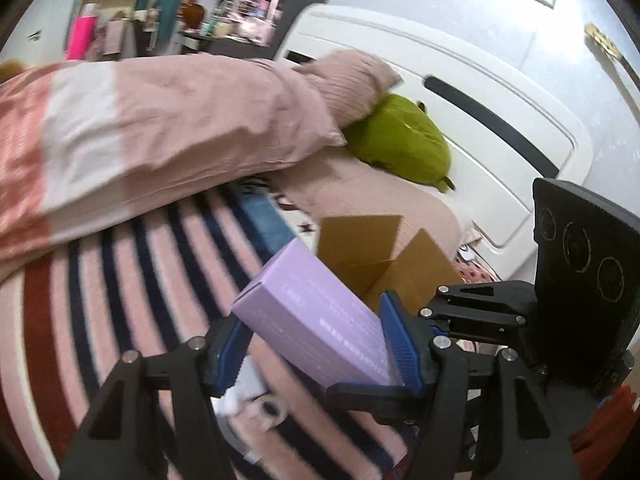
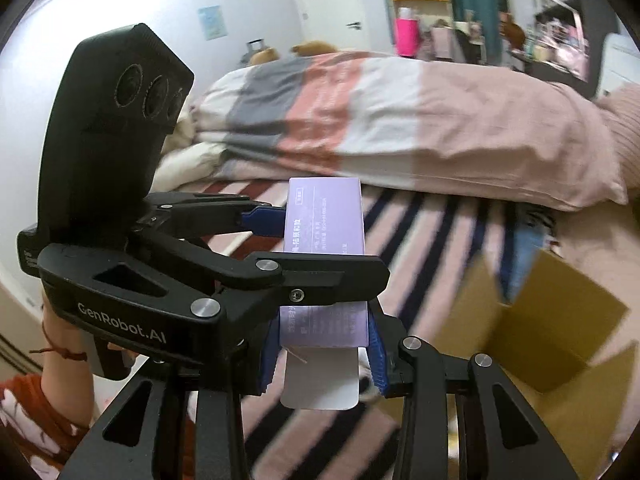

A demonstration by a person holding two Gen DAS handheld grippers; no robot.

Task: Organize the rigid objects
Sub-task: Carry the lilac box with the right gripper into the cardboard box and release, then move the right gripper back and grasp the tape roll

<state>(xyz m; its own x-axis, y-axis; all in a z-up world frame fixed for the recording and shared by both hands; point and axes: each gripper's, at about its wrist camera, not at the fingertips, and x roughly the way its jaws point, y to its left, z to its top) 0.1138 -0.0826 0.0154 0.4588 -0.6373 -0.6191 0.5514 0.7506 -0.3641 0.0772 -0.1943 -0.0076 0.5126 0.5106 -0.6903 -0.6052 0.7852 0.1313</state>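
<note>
A striped bedspread (image 1: 120, 280) fills the lower left of the left wrist view, a folded quilt (image 1: 160, 128) above it. An open cardboard box (image 1: 384, 264) sits at centre. Both the left gripper (image 1: 316, 344) and the right gripper (image 2: 324, 344) are clamped on the lilac carton (image 1: 312, 316), held lifted before the cardboard box.

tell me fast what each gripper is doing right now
Left gripper: shut on the purple box.
Right gripper: shut on the same purple box.
</note>
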